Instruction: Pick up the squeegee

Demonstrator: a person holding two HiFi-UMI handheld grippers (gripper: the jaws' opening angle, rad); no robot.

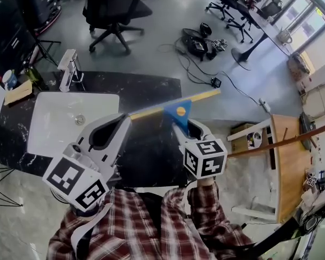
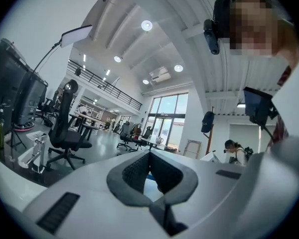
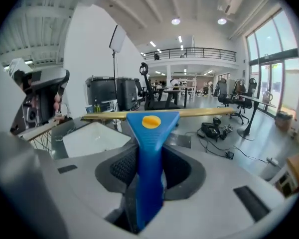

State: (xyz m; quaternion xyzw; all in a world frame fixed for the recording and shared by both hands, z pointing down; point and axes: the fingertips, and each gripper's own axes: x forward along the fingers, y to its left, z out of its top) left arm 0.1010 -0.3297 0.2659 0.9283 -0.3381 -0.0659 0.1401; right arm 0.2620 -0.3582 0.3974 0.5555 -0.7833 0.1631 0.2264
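Observation:
A squeegee with a blue handle, an orange dot and a long yellow blade is held up over the black counter. My right gripper is shut on the handle, and the blade lies crosswise beyond the fingertips. In the right gripper view the squeegee handle runs up between the black pads of the right gripper, with the blade level across the top. My left gripper hangs to the left of it over the counter, its tips together and nothing in them. In its own view the left gripper points level into the room.
A white sink basin with a faucet is set in the counter's left part, bottles behind it. Beyond it stand an office chair and cables on the floor. A wooden table stands at the right.

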